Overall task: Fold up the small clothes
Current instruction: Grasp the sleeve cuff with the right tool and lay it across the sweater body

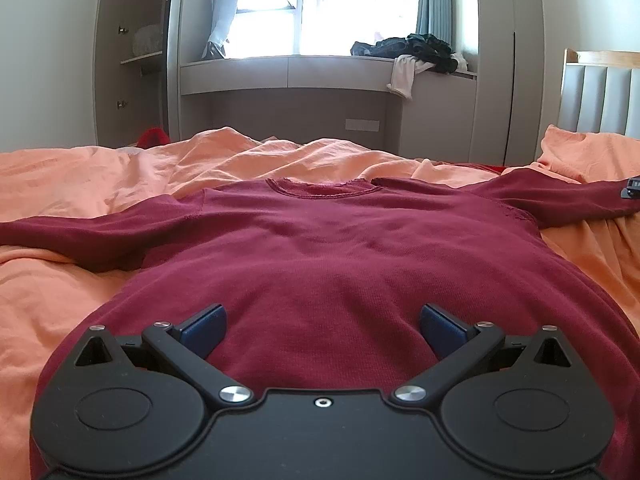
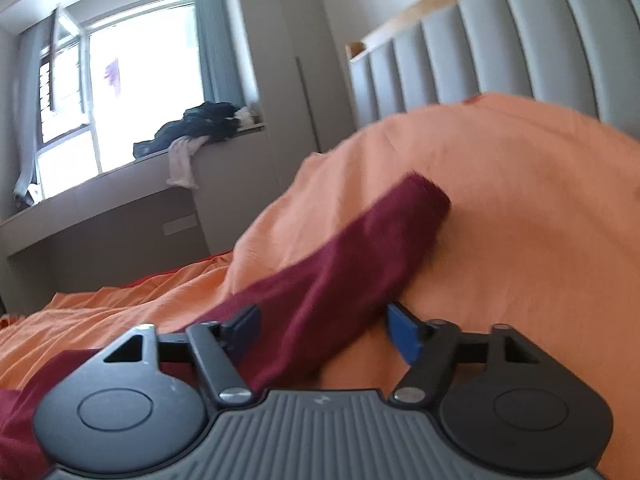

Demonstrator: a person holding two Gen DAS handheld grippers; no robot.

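Note:
A dark red long-sleeved sweater (image 1: 328, 248) lies spread flat on the orange bedsheet (image 1: 80, 184), collar away from me, both sleeves stretched out sideways. My left gripper (image 1: 322, 328) is open over the sweater's lower hem, its blue pads (image 1: 204, 326) apart and empty. In the right wrist view the sweater's right sleeve (image 2: 360, 256) runs up over a rise in the sheet. My right gripper (image 2: 322, 330) is open with the sleeve lying between its blue pads (image 2: 404, 330). The tip of the right gripper (image 1: 631, 188) shows at the sleeve end in the left wrist view.
A grey padded headboard (image 2: 480, 52) stands at the right of the bed. A window bench (image 1: 288, 72) across the room holds a heap of dark and white clothes (image 1: 420, 54). A wardrobe (image 1: 128, 52) stands at the left. A red item (image 1: 152, 136) lies beyond the bed's far edge.

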